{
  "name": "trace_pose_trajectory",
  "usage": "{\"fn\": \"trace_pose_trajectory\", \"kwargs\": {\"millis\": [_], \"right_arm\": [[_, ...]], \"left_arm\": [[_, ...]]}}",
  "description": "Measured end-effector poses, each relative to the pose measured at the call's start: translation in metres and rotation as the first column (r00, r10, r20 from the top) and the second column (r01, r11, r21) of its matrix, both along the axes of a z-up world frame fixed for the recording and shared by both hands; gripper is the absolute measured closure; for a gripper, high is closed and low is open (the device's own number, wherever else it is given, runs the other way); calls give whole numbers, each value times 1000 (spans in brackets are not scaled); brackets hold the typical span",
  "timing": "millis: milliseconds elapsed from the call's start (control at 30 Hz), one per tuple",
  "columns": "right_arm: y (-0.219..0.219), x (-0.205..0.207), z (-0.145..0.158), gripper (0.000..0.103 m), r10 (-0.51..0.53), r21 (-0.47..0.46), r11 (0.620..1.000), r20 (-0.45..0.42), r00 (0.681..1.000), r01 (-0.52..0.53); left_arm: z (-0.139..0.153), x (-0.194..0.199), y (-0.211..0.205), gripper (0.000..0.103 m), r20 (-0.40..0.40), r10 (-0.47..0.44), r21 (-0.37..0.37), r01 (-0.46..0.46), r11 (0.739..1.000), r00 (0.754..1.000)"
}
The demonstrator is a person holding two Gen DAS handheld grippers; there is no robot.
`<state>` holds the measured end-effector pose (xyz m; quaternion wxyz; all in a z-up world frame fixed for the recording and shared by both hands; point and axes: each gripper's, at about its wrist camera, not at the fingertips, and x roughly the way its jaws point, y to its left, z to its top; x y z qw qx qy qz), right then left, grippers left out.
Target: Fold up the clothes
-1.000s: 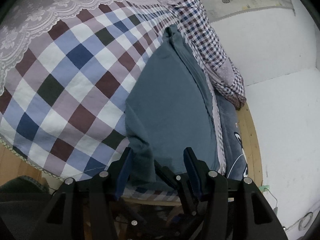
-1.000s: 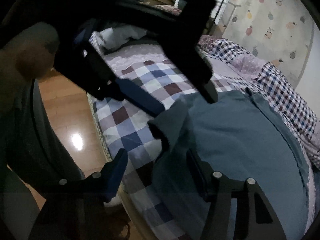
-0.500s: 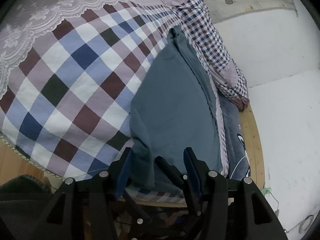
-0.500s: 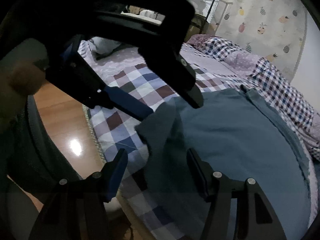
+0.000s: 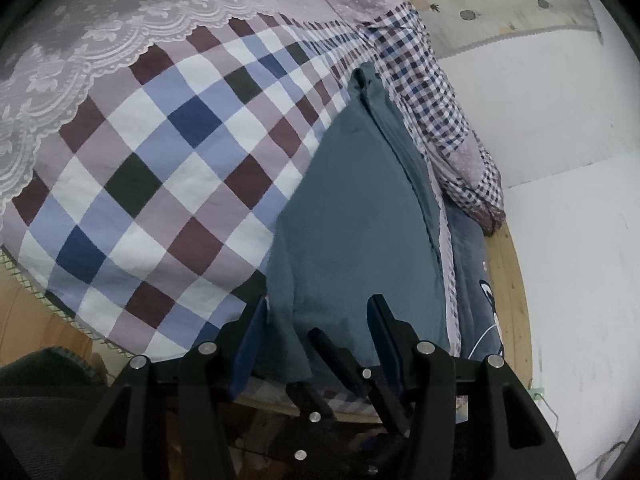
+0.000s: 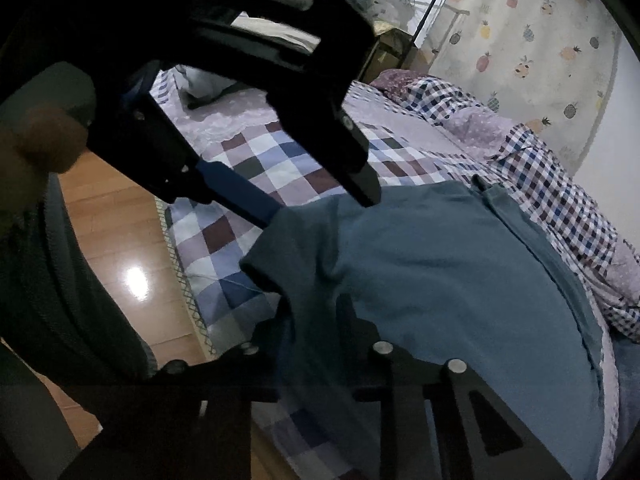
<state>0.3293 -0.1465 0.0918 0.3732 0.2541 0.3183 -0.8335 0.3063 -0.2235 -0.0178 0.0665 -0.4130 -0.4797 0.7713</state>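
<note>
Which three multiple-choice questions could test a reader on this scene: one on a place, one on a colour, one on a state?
1. Where does the garment lie?
A. on the wooden floor
B. on the checked quilt
C. on a hanger

2. Which colour is the garment?
A. red
B. teal
C. yellow

3. How is the left gripper?
A. open
B. shut
C. out of view

Key: B, the quilt shows around and under it; B, its cloth is plain teal; A, its fingers stand apart, astride the garment's near edge.

Left tongs point(image 5: 318, 316) parted, right tongs point(image 6: 316, 344) closed
</note>
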Motion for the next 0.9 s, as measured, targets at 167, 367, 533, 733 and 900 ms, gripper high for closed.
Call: {"fn": "trace_pose_trajectory", "kwargs": {"millis": [167,367,533,733,900], "right_arm": [[-1,-12,6,98,22,-24,999,16,1000,-22],[4,-7,21,100,36,-98,995,50,998,-31],[6,6,26,100,50,-124,991,68,996,-41],[6,31,23,100,72,-121,991,58,996,-65],[6,32,23,100,73,-122,990,49,996,-66]], "left_arm": [[-4,1,1,48,24,14,-16,-13,1000,1000],[-8,3,3,47,53,30,-37,-28,999,998],[-22,6,16,47,65,38,22,-39,999,997],[-18,16,15,49,21,102,40,-102,994,995],[-17,25,7,72,13,152,47,-152,987,988]]}}
